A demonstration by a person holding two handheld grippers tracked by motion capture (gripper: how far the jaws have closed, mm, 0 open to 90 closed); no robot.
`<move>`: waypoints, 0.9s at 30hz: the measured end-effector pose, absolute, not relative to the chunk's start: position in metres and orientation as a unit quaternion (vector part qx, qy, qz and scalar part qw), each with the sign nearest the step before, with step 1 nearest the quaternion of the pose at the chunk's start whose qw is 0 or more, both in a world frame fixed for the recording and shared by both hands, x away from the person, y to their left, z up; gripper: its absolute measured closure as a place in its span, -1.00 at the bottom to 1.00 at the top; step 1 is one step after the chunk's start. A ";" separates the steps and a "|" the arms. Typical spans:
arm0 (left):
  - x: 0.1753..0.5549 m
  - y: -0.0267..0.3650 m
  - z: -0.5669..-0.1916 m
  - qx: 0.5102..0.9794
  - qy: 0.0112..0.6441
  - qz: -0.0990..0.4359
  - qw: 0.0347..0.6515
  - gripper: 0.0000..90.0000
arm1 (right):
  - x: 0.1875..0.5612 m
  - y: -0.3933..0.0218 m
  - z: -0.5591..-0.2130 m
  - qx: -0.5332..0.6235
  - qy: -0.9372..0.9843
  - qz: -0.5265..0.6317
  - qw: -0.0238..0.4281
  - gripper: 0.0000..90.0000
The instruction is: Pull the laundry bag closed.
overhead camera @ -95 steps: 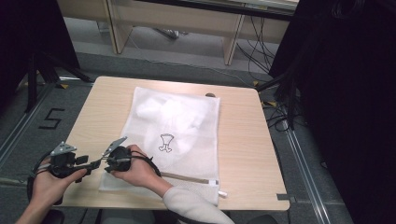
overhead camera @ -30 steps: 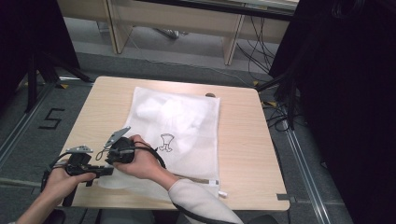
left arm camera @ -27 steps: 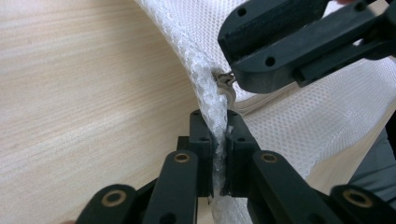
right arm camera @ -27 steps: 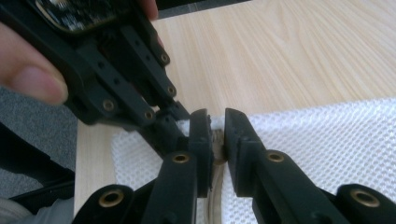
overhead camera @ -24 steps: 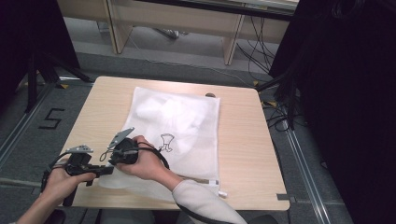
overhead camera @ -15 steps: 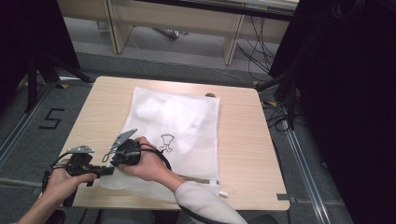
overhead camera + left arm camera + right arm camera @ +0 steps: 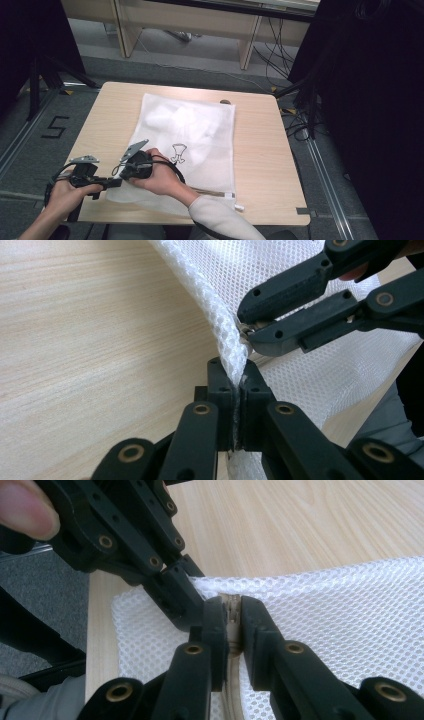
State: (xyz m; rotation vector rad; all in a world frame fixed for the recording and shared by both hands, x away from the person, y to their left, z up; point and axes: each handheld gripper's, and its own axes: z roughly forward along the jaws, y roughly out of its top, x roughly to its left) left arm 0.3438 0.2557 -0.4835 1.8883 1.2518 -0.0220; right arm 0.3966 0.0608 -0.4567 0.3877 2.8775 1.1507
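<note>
A white mesh laundry bag (image 7: 190, 125) lies flat on the wooden table (image 7: 260, 150), with white cloth inside and a small dark drawing (image 7: 178, 152) on it. At its near left corner the two grippers meet. My left gripper (image 7: 234, 390) is shut on the bag's mesh edge (image 7: 220, 325); from above, the left gripper (image 7: 114, 182) points right. My right gripper (image 7: 232, 615) is shut on the zipper pull (image 7: 231, 607) of the beige zipper, just beside the left gripper (image 7: 187, 592). In the left gripper view, the right gripper (image 7: 247, 332) pinches that metal pull.
The bag's zipper (image 7: 210, 191) runs along the table's near edge to the right. A small dark object (image 7: 225, 101) lies at the far edge. Bare wood (image 7: 100, 120) lies left of the bag. Dark stands (image 7: 45, 75) and floor cables (image 7: 295, 125) flank the table.
Since the oldest frame, the left gripper has slid closer to the bag's corner and the right hand has shifted slightly right. Over the last second, both hands have barely moved.
</note>
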 end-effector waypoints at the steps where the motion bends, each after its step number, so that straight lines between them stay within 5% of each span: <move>1: 0.344 0.256 -0.483 0.753 0.502 -0.008 0.426 0.92 | 0.396 0.061 -0.457 0.127 0.920 0.370 0.008 0.84; 27: 0.343 0.256 -0.481 0.747 0.505 -0.010 0.432 0.91 | 0.393 0.046 -0.475 0.131 0.927 0.352 -0.001 0.84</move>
